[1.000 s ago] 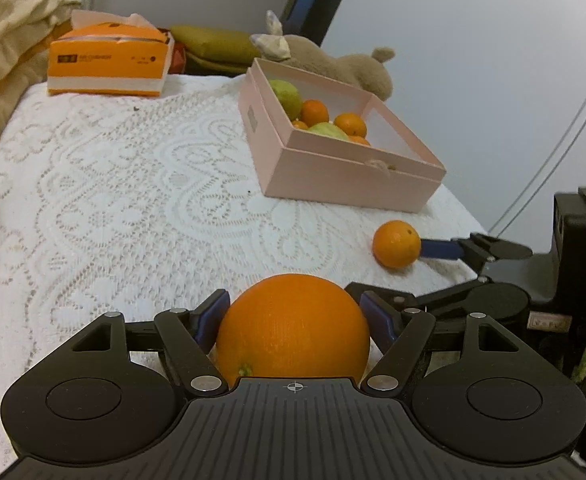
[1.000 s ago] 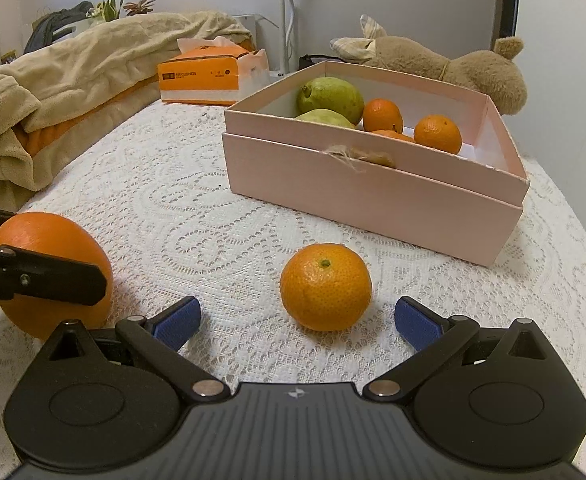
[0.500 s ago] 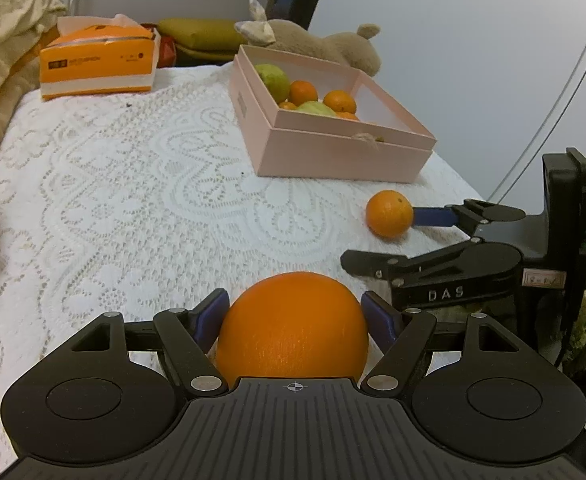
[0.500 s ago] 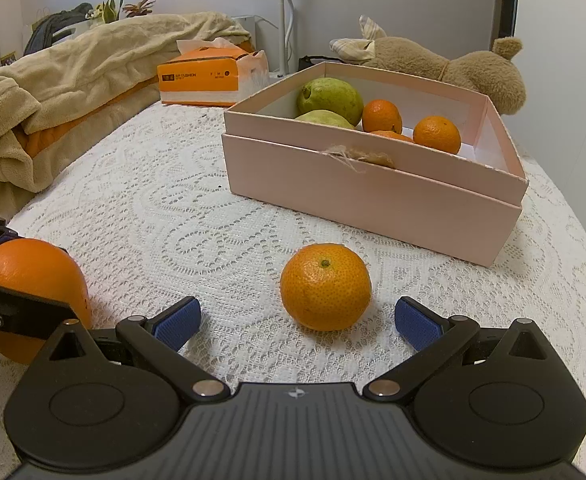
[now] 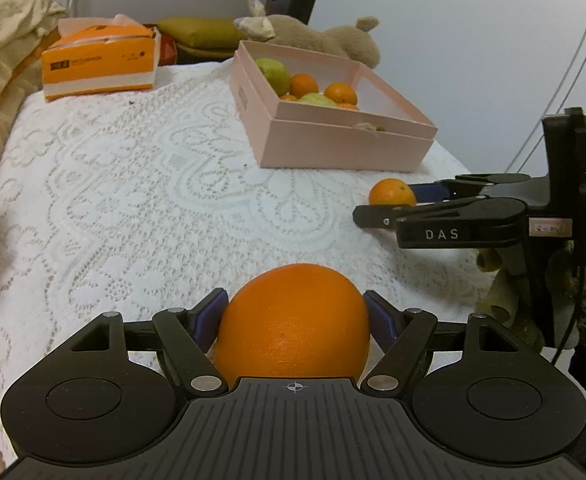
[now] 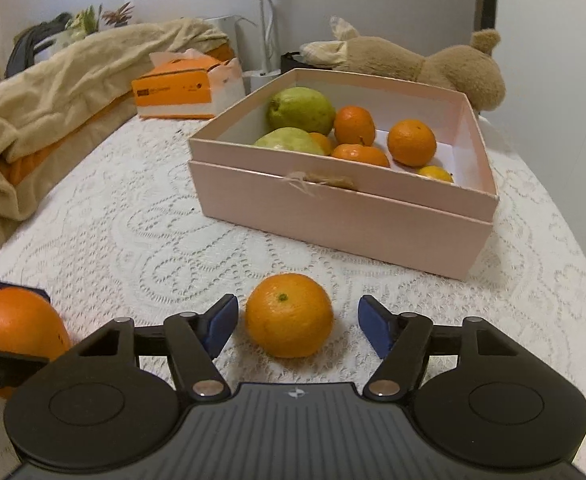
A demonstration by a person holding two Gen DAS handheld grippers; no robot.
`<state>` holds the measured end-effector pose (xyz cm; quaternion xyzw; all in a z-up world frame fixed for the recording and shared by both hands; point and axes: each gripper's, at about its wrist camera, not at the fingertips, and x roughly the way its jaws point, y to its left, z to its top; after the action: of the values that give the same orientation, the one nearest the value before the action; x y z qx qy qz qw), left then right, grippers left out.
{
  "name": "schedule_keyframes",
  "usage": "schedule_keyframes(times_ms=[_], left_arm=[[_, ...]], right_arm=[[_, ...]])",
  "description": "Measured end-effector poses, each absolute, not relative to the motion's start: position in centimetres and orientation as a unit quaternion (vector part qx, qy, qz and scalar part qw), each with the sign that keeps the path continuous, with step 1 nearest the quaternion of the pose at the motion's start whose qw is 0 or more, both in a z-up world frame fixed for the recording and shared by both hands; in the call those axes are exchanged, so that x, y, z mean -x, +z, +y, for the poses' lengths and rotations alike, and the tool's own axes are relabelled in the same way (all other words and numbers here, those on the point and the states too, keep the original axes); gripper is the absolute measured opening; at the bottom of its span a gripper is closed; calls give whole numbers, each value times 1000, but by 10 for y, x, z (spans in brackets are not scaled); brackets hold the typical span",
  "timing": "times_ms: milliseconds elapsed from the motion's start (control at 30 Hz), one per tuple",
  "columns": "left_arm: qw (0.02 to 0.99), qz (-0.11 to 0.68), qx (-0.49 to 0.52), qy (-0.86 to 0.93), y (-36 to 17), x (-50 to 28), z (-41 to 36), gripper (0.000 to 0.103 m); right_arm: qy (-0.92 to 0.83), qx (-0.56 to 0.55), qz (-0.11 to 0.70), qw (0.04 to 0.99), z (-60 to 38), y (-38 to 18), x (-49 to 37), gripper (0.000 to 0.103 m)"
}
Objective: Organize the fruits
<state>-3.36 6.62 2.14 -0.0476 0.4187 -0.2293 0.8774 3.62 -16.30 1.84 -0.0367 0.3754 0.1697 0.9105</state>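
My left gripper clamped on the orange, my right gripper just closing around the mandarin, pads not yet touching, box at 12 o'clock.

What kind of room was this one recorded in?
Probably a bedroom or other home room: a lace-covered surface beside a rumpled beige blanket, with a plush toy and a tissue box.
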Motion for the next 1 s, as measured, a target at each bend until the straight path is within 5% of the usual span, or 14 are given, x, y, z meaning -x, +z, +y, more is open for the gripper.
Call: schedule_keyframes(times_ms=[233,1000], left_arm=[[881,414,45,-226,22,36,66,78],[915,354,71,-178,18,14,75,78]], right_arm=[[172,74,365,912,-152,22,-30,43],[160,45,365,916,-176,22,-28,43]])
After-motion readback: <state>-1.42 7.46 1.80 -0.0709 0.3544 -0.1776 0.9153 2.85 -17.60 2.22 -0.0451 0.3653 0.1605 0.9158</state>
